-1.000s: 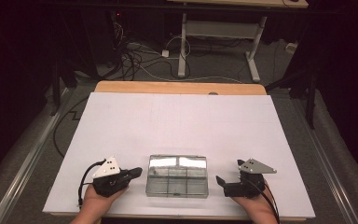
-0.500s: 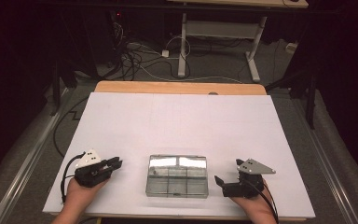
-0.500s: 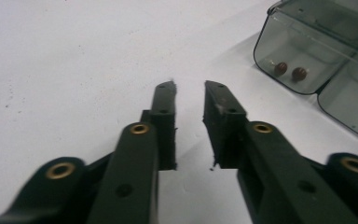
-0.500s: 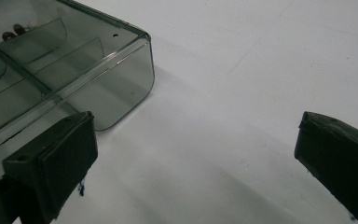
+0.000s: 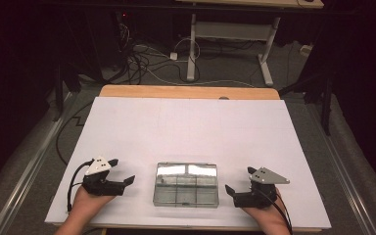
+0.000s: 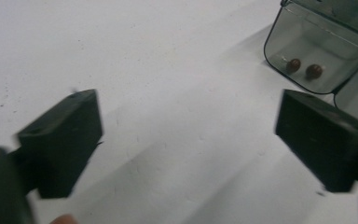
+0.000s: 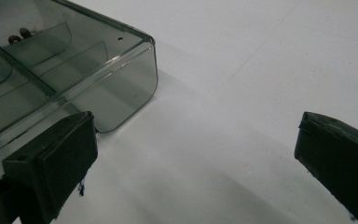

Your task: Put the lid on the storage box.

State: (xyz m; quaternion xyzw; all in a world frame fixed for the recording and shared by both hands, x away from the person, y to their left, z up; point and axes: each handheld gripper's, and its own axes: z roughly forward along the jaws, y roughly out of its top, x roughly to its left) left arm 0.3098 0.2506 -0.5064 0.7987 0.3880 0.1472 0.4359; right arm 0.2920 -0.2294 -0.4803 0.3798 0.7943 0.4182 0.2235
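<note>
- At the near edge of the table, the left gripper (image 5: pixel 120 183) sits in the person's left hand (image 5: pixel 85 205), a black block with a grey three-cornered plate on top. Its jaws have just been opening and stand wide apart with nothing between them.
- The right gripper (image 5: pixel 231 192), in the right hand (image 5: pixel 264 215), has the same build; its jaws stand well apart over bare surface, gripping nothing.
- Between the two grippers, near the front edge, lies the clear plastic box (image 5: pixel 186 184): smoke-tinted, rectangular, with rounded corners and thin partition walls dividing it into compartments. Neither gripper touches it.
- The left gripper view shows flat, matte, rectangular pads (image 6: pixel 60 140) and two small reddish-brown beads (image 6: pixel 304 68) in a corner compartment of the box; the high view is too coarse to show them.
- The right gripper view shows the box's glossy rounded corner (image 7: pixel 135 70) just beyond its left jaw.
- The white sheet (image 5: pixel 191 127) covering the table is smooth, with faint specks.
- Behind it runs a wooden table edge (image 5: pixel 188 91); beyond, cables (image 5: pixel 142 61) lie tangled on the dark floor by a white metal stand (image 5: pixel 230 36).
</note>
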